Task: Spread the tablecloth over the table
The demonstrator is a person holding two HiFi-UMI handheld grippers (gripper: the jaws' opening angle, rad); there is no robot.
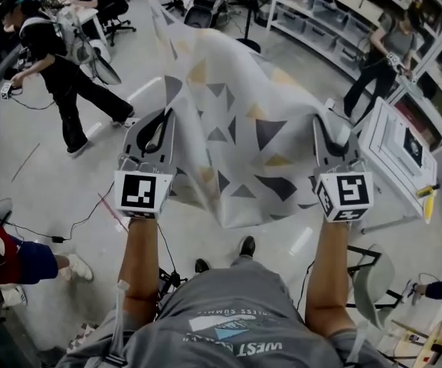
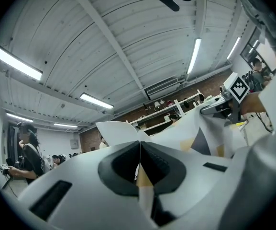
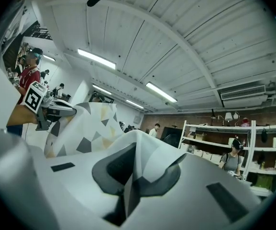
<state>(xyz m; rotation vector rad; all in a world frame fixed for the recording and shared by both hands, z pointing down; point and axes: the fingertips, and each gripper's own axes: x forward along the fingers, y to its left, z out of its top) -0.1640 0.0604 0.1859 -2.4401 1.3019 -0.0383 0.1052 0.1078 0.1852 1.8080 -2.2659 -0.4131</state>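
We hold the left gripper (image 1: 157, 133) at centre left of the head view, jaws clamped on one edge of the tablecloth (image 1: 236, 136). Its own view shows the fabric pinched in the seam between the pads. At centre right, the right gripper (image 1: 326, 133) is the same, jaws tight together on the cloth's other edge. The tablecloth is white with grey and yellow triangles. It hangs in the air between the two grippers, billowing toward top centre, with its near hem sagging mid-frame above the floor (image 1: 52, 198). A white table (image 1: 389, 140) sits just right of the right gripper, and the cloth is off it. A person in black (image 1: 52, 60) is at upper left, shelving (image 1: 328, 10) at upper right.
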